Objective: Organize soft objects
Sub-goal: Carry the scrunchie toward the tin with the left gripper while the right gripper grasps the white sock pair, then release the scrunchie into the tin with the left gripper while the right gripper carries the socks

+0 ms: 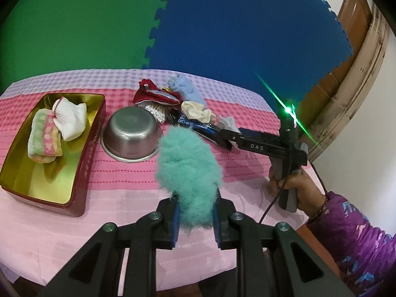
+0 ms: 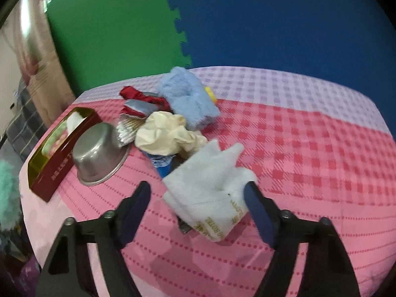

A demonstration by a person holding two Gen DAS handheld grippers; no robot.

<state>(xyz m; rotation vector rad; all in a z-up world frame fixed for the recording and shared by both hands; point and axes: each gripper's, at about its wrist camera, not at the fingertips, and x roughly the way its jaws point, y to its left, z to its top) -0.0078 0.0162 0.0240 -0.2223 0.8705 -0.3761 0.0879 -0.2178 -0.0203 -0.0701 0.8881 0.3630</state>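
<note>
Green and blue foam mats (image 1: 222, 24) back a tabletop (image 1: 123, 173) spread with a pink and lilac checked cloth. At its left stands a gold-lined tin (image 1: 84, 148) with red walls, holding a folded striped towel (image 1: 44, 138) and a white sock (image 1: 71, 121) side by side. Just right of the tin a steel bowl (image 1: 131, 133) sits upside down. Behind the bowl is a heap: a red and grey pouch (image 1: 153, 94), a pale blue fluffy cloth (image 1: 185, 89), a cream crumpled cloth (image 1: 198, 111), a pack of cotton swabs (image 2: 126, 128) touching the bowl's rim, and a blue packet (image 2: 162, 163) partly under the cream cloth. The left gripper (image 1: 195, 212) has its jaws closed on a teal fluffy piece (image 1: 188, 168), held above the cloth in front of the bowl. The right gripper (image 2: 198, 210), held by a hand (image 1: 297, 185) in a purple sleeve, has its jaws spread wide around a white folded cloth (image 2: 210, 185) with gold lettering; the right finger (image 2: 259, 212) touches the cloth, the left stands clear of it.
</note>
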